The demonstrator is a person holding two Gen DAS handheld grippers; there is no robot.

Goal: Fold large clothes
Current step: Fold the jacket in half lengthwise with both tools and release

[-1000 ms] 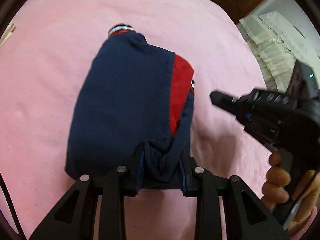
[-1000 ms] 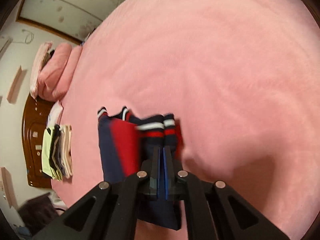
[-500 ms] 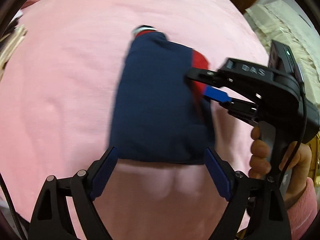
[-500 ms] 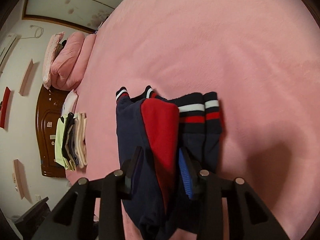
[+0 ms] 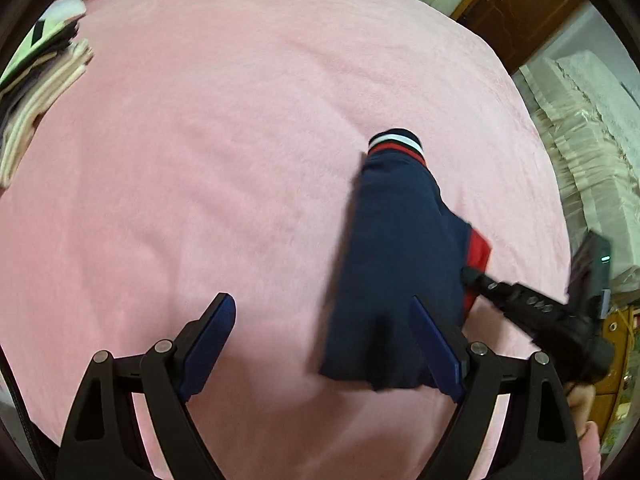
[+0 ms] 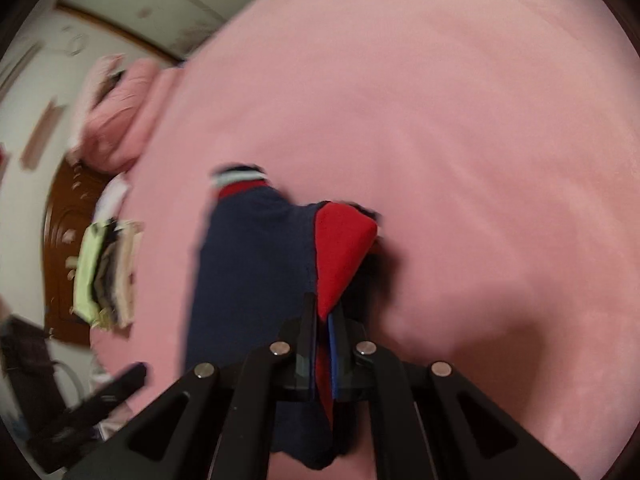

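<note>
A folded navy and red garment with a striped cuff lies on the pink bed. My left gripper is open and empty, with its right finger over the garment's near edge. My right gripper is shut on the garment's red part, gripping the right edge of the bundle. The right gripper also shows in the left wrist view, at the garment's right side. The right wrist view is blurred by motion.
A stack of folded clothes sits at the bed's far left edge, also in the right wrist view. Pink pillows and a wooden headboard lie beyond. Lace-covered furniture stands to the right.
My left gripper let go of the garment, opened wide and swung left. My right gripper closed on the garment's red edge and is moving with it.
</note>
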